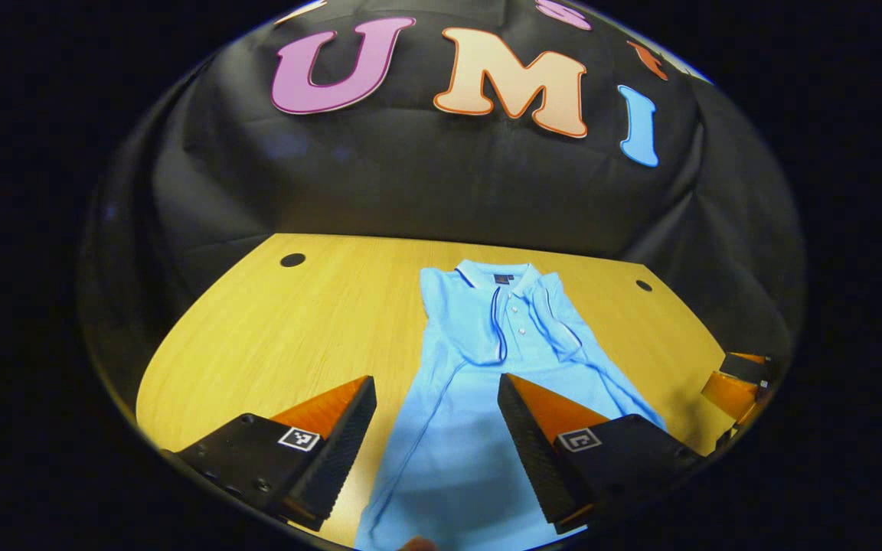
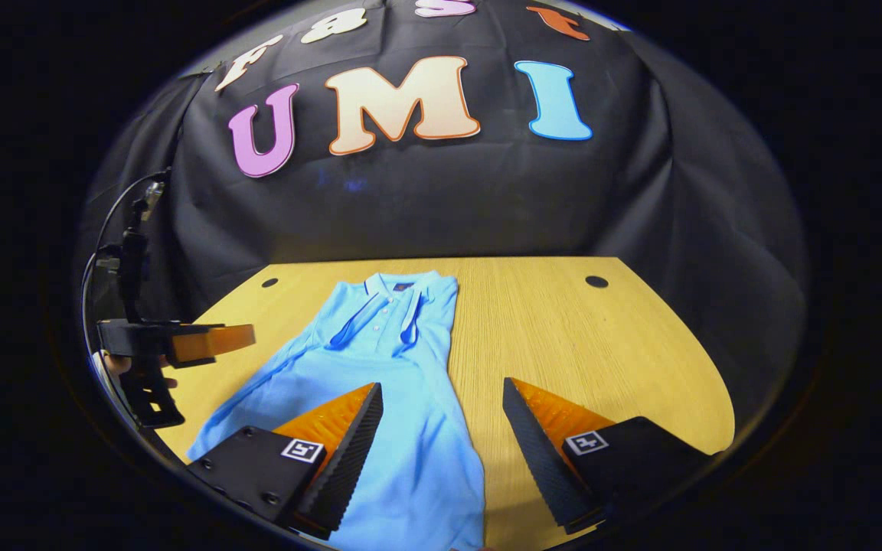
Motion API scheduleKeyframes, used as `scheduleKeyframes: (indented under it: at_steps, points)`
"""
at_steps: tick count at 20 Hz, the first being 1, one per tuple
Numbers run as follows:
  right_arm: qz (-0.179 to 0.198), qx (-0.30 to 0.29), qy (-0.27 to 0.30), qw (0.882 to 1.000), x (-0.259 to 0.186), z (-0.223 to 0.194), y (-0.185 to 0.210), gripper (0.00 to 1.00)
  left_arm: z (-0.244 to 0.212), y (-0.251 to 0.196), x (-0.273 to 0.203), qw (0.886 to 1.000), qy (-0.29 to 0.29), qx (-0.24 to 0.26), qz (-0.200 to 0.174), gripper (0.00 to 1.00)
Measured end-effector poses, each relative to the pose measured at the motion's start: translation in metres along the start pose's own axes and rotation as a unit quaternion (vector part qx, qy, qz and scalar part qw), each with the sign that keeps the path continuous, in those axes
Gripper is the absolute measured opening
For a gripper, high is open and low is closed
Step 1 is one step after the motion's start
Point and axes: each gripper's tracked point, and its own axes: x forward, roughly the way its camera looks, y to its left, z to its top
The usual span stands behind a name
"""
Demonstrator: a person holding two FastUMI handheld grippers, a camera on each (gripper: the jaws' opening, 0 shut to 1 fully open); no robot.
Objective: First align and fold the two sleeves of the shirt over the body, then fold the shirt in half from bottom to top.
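Now one shirt (image 1: 479, 398), two sleeves folded; both grippers' jaws wide apart, empty.

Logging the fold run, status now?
Left gripper and right gripper open, above the hem end. Shirt flat on table, both sleeves already folded over body; bottom fold not done. Nothing in the way.
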Motion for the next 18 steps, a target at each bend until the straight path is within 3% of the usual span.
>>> scheduleKeyframes:
  at_steps: [5,10,11,12,14,15,18]
  points:
    - [0.001,-0.013,0.029,0.999,-0.039,-0.048,-0.008,0.98,-0.072,0.010,-0.061,0.999,0.039,-0.004,0.011,0.96]
    - [0.002,-0.033,0.059,0.998,-0.064,-0.096,-0.009,0.98,-0.131,0.021,-0.091,0.996,0.085,0.014,0.027,0.96]
    - [0.001,-0.038,0.068,0.997,-0.066,-0.106,-0.008,0.94,-0.139,0.023,-0.094,0.995,0.093,0.015,0.031,0.97]
    - [0.000,-0.043,0.079,0.996,-0.066,-0.118,-0.008,0.99,-0.151,0.025,-0.100,0.994,0.099,0.016,0.032,0.96]
    - [-0.003,-0.053,0.095,0.994,-0.069,-0.136,-0.011,0.95,-0.165,0.026,-0.107,0.993,0.110,0.017,0.035,0.96]
    - [-0.007,-0.057,0.105,0.993,-0.069,-0.144,-0.012,0.99,-0.169,0.027,-0.107,0.993,0.112,0.018,0.038,0.96]
    - [-0.019,-0.062,0.134,0.989,-0.068,-0.162,-0.017,1.00,-0.175,0.027,-0.107,0.993,0.113,0.026,0.038,0.97]
